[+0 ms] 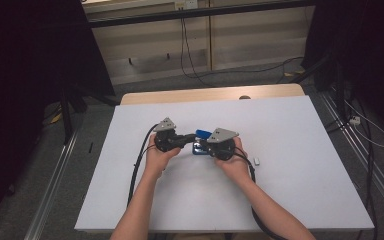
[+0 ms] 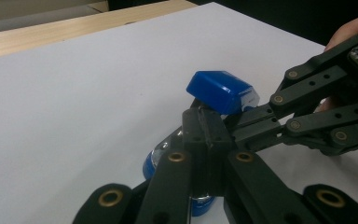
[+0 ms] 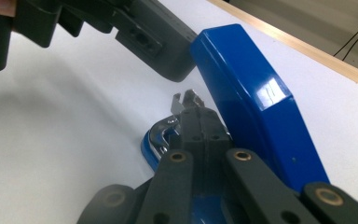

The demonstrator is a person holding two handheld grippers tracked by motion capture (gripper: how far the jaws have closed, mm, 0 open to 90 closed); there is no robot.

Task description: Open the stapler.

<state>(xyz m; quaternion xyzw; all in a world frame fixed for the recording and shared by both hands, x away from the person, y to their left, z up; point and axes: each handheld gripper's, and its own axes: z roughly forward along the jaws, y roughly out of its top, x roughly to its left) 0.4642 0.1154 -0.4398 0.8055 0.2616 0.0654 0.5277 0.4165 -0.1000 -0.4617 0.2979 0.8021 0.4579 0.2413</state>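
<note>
High view | blue stapler [image 1: 200, 142] lid up | L tongs [image 1: 194, 138] closed | R tongs [image 1: 200, 144] closed, both at stapler

blue stapler [image 3: 256, 107] with silver metal inside, black grippers, white table [image 1: 290, 165] with tan wood edge.

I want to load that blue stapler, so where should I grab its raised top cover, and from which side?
Probably the free front end of the blue top cover, from the far side of the table. The cover is tilted up off the metal staple channel, so its tip stands clear, while both grippers' shut fingers already crowd the base below.
</note>
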